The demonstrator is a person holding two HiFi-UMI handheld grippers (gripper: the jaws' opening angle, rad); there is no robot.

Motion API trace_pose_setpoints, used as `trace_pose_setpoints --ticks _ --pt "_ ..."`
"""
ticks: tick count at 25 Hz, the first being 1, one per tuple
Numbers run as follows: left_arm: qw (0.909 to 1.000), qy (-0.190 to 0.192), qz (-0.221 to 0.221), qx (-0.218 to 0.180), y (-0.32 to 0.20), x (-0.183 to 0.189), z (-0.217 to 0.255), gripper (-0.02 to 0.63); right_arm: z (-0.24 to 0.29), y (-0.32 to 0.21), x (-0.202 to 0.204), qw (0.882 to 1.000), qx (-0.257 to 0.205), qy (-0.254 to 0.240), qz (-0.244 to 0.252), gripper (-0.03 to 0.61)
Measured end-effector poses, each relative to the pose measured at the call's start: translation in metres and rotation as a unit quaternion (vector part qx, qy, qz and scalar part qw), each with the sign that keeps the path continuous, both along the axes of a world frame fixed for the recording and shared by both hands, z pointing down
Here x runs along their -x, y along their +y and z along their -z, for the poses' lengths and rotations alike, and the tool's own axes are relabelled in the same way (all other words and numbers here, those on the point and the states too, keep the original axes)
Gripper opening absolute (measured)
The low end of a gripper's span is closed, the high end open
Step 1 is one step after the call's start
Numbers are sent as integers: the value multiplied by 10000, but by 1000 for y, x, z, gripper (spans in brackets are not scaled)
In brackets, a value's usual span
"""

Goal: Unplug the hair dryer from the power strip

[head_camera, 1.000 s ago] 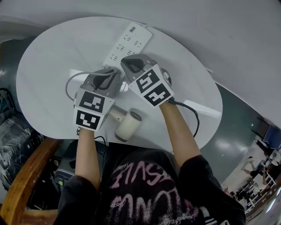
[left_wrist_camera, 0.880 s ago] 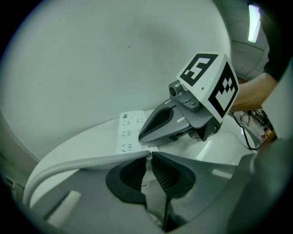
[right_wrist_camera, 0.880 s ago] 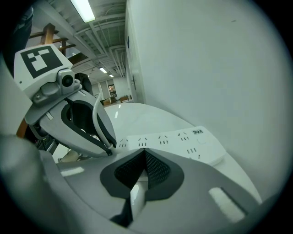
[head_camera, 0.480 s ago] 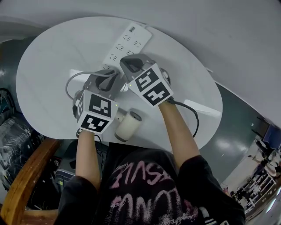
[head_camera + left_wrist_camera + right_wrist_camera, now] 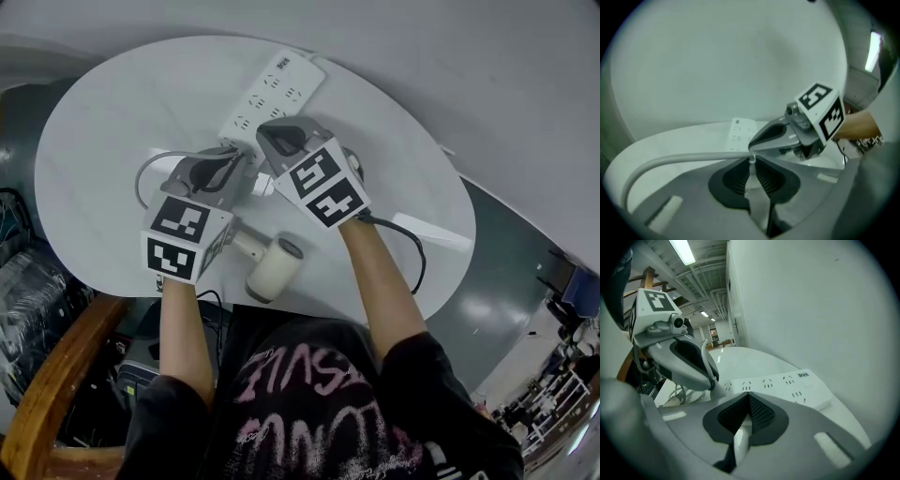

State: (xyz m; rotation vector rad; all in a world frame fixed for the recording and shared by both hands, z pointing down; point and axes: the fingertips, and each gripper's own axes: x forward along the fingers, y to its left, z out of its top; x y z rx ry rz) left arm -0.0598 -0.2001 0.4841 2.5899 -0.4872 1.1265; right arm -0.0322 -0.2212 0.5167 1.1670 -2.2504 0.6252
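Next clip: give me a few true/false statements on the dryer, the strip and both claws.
1. The hair dryer lies on the white table. True.
2. The left claw is wide open. False: it is shut on the gray cord.
3. The power strip is black. False: it is white.
4. The right claw is shut. True.

In the head view the right gripper (image 5: 266,141) covers the power strip's (image 5: 274,86) near end, and the left gripper (image 5: 246,165) hides where the cord (image 5: 155,157) ends. Its cube hides part of the hair dryer's (image 5: 275,267) handle. In the left gripper view the cord's tip vanishes between closed jaws, so the plug cannot be made out.
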Motion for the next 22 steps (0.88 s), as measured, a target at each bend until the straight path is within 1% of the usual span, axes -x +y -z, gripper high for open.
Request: trace_pose_setpoints --ticks 3,5,6,12,15,17,22 --pt "9996 124 -58 -240 -8 1 16 45 2 -1 -1 10000 -11 1 8 14" --pt "9989 392 186 -189 -11 6 23 45 1 2 -2 10000 -7 5 -25 14" --pt "9986 428 259 -193 -12 10 25 45 1 3 -1 10000 -30 -7 -33 14" --pt "9984 395 290 -272 -7 17 29 46 6 4 -5 9998 -168 -11 -102 14" --pt "9969 599 438 -278 -4 16 33 46 22 7 -9 9983 -462 -216 -284 17" --pt "9945 772 608 -351 -6 17 41 46 37 9 -14 9965 -699 -256 -372 17" --pt "9850 1183 1012 -748 -15 17 74 46 79 13 -35 9887 -1246 -351 -750 18"
